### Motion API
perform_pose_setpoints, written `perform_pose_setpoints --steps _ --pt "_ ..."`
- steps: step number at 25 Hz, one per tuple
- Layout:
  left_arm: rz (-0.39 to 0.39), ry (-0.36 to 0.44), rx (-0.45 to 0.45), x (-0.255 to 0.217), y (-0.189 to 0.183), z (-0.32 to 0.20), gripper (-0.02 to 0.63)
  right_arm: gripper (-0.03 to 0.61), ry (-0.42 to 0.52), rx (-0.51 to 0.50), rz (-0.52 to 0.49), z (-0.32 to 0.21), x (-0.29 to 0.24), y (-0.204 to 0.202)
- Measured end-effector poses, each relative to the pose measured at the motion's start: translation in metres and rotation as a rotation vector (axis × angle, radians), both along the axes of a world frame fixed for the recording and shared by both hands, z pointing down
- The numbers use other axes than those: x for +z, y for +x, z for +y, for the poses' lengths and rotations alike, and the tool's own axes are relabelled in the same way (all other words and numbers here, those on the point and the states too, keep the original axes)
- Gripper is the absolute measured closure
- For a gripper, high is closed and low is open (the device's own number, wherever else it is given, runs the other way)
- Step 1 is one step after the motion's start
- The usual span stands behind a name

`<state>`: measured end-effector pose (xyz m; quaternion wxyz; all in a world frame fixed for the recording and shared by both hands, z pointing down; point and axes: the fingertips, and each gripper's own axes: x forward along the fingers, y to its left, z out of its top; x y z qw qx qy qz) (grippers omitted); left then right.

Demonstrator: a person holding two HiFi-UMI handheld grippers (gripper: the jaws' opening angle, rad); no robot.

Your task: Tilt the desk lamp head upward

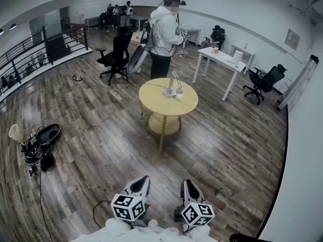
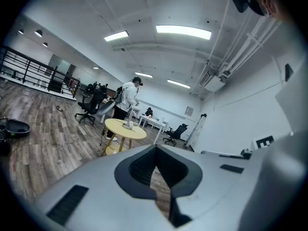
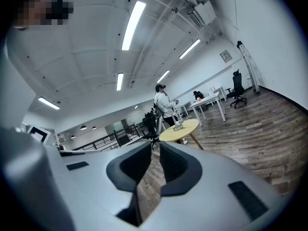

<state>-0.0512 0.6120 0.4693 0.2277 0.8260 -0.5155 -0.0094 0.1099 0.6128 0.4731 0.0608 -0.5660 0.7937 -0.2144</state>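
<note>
The desk lamp (image 1: 172, 87), a slim metal one on a round base, stands on the round yellow table (image 1: 151, 104) in the middle of the room. Both grippers are low in the head view, far short of the table. My left gripper (image 1: 140, 181) has its jaw tips together with nothing in them. My right gripper (image 1: 187, 184) shows a narrow slit between its pads, also with nothing in it. The left gripper view has the lamp (image 2: 129, 121) and table (image 2: 120, 129) far beyond the left gripper (image 2: 156, 148). In the right gripper view the lamp (image 3: 178, 123) is just as distant past the right gripper (image 3: 155, 146).
A person in a white top (image 1: 164, 34) stands just behind the table. A black office chair (image 1: 116, 57) is at its far left, a white desk (image 1: 222, 59) and another chair (image 1: 265, 82) at the right. Black gear (image 1: 40, 145) lies on the wooden floor at left.
</note>
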Motion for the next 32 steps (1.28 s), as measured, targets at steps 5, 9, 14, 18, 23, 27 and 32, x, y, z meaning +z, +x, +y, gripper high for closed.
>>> perform_pose_setpoints --steps 5,9,14,18,23,27,32 --pt "-0.017 -0.001 -0.036 0.004 0.005 -0.022 0.615 0.515 -0.005 0.010 -0.011 -0.018 0.005 0.022" --pt "-0.035 -0.008 -0.036 0.004 0.005 -0.039 0.615 0.515 -0.020 0.015 -0.032 -0.032 0.012 0.025" --pt "-0.054 -0.002 -0.018 0.007 0.015 -0.065 0.615 0.515 -0.050 0.015 -0.044 -0.054 0.025 0.029" --pt "-0.043 0.006 -0.017 0.008 0.013 -0.097 0.615 0.515 -0.042 0.009 -0.041 -0.087 0.026 0.022" --pt "-0.035 0.007 -0.009 0.006 0.008 -0.143 0.615 0.515 -0.024 0.007 -0.029 -0.135 0.018 0.017" --pt "-0.030 0.009 0.004 0.002 0.002 -0.183 0.615 0.515 -0.025 0.015 -0.031 -0.174 0.015 0.009" --pt "-0.032 0.012 0.020 0.000 -0.010 -0.233 0.615 0.515 -0.031 0.016 -0.024 -0.227 0.015 -0.007"
